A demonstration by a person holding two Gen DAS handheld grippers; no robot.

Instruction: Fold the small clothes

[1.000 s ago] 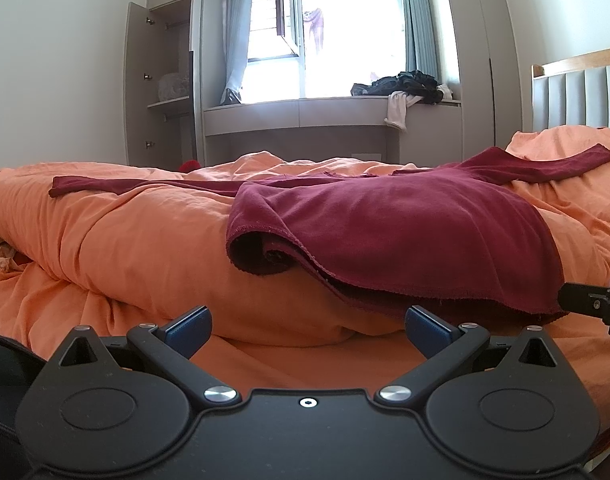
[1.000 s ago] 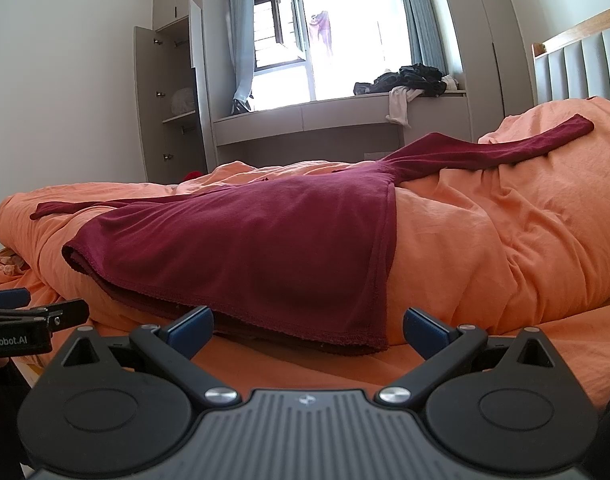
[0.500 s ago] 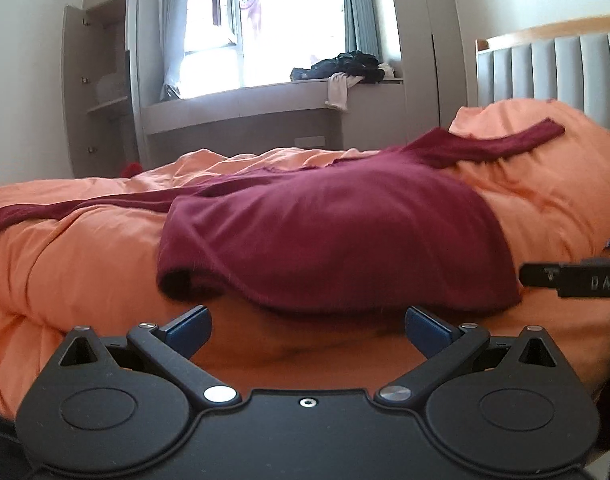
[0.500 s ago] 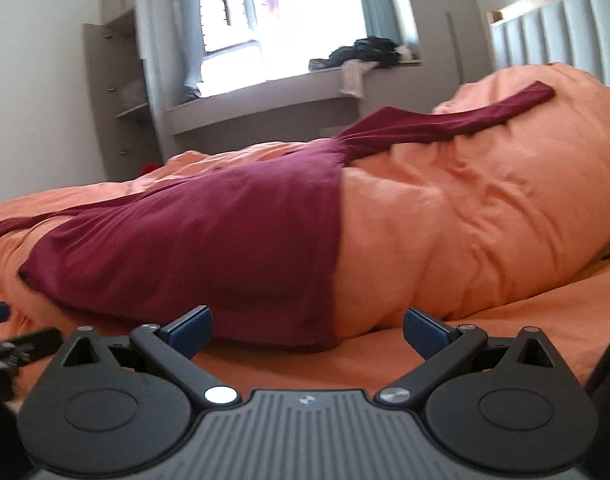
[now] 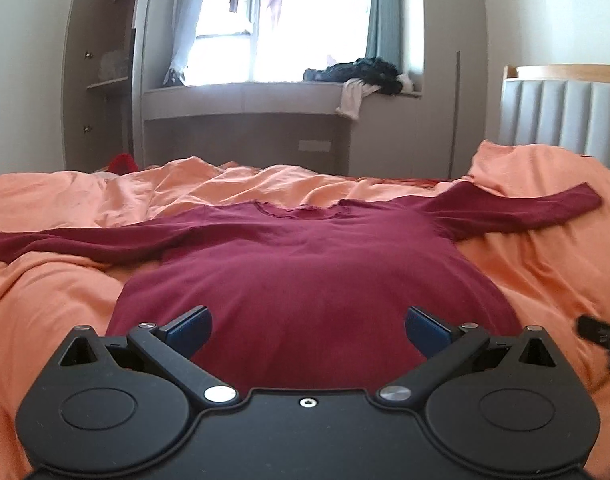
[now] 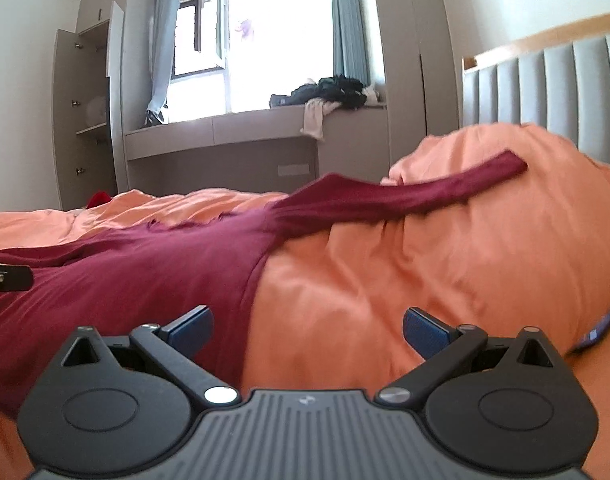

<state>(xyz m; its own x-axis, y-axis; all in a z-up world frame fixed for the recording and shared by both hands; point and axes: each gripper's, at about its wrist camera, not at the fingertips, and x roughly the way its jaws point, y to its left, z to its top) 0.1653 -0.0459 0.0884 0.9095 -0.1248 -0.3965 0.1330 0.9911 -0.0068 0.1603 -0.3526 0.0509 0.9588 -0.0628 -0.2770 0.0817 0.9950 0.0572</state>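
Observation:
A dark red long-sleeved shirt (image 5: 305,272) lies spread flat on the orange duvet (image 5: 65,292), sleeves out to both sides, neckline away from me. My left gripper (image 5: 307,330) is open and empty, over the shirt's near hem at its middle. My right gripper (image 6: 307,330) is open and empty, over the shirt's right side edge (image 6: 249,292), with the right sleeve (image 6: 445,192) running up over a mound of the duvet. The tip of the right gripper shows at the right edge of the left wrist view (image 5: 597,330).
A grey padded headboard (image 6: 565,88) stands on the right. A window bench (image 5: 241,92) with a heap of dark clothes (image 5: 365,72) lies beyond the bed. An open wardrobe (image 5: 101,72) stands at the far left. A red item (image 5: 123,162) sits behind the bed.
Both grippers have risen and moved forward over the shirt. The left one has swung from the shirt's left side to its middle. The shirt has not moved.

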